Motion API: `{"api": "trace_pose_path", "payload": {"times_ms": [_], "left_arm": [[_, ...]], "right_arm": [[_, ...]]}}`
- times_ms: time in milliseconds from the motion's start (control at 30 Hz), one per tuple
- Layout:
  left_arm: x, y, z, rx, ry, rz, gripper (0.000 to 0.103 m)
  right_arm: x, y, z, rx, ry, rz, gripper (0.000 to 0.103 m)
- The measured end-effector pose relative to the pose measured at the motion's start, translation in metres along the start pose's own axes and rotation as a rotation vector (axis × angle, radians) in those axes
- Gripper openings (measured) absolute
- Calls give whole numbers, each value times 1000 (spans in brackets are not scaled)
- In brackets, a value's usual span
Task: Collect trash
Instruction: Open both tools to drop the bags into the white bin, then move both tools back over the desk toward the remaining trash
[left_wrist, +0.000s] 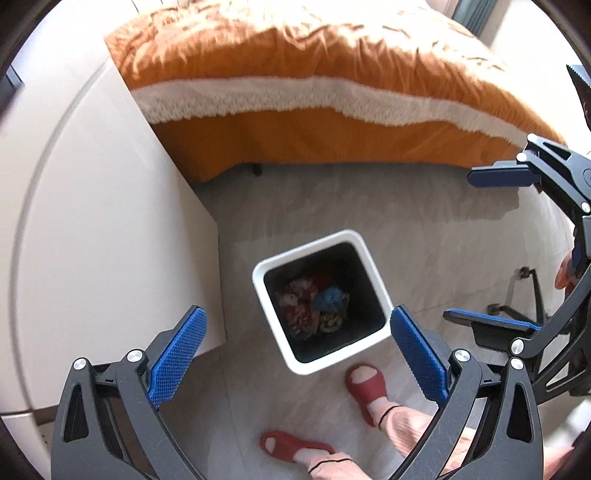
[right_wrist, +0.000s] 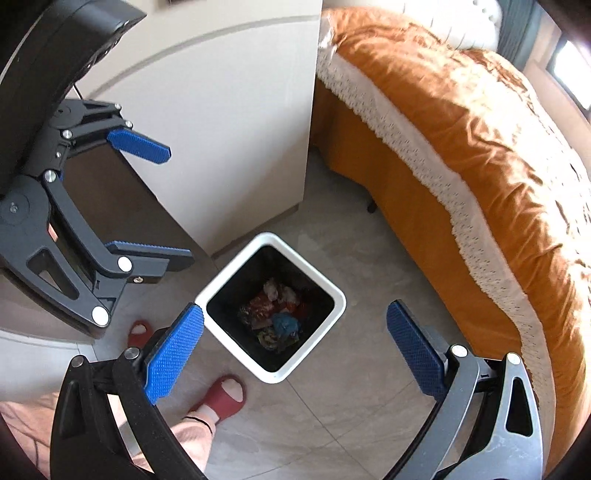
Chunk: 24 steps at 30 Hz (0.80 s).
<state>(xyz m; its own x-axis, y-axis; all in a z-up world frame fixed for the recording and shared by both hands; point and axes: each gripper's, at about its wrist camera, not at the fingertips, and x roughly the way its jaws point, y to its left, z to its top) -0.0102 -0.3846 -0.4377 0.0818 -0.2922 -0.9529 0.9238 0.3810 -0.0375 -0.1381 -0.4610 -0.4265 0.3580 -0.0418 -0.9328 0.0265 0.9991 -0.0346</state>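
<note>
A white square trash bin (left_wrist: 271, 317) with a dark inside stands on the floor; it also shows in the right wrist view (right_wrist: 334, 295). Crumpled wrappers and a blue scrap (left_wrist: 327, 301) lie at its bottom, also seen in the right wrist view (right_wrist: 284, 323). My left gripper (left_wrist: 299, 350) is open and empty, high above the bin. My right gripper (right_wrist: 295, 350) is open and empty, also above the bin. The right gripper (left_wrist: 487, 247) shows at the right edge of the left wrist view. The left gripper (right_wrist: 162, 199) shows at the left of the right wrist view.
A bed with an orange cover and white lace trim (left_wrist: 295, 99) stands behind the bin, also in the right wrist view (right_wrist: 461, 147). A white cabinet (left_wrist: 110, 221) stands left of the bin. The person's feet in red slippers (left_wrist: 365, 384) stand beside it.
</note>
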Motion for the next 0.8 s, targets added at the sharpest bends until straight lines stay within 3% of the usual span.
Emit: {"api": "trace_pose_path", "payload": {"times_ms": [167,400,800], "left_arm": [[-53,-7,8,6,-79,9,98],[-130,-7,14,-7,-208,78,98],[-253,38,-1,-120,-377,187,98]], "right_arm": [[-50,2,13,47,-57,-19,99],[-118,8,34,116,-164,-45,99],[-189,42,87,114,-328,-33,99]]}}
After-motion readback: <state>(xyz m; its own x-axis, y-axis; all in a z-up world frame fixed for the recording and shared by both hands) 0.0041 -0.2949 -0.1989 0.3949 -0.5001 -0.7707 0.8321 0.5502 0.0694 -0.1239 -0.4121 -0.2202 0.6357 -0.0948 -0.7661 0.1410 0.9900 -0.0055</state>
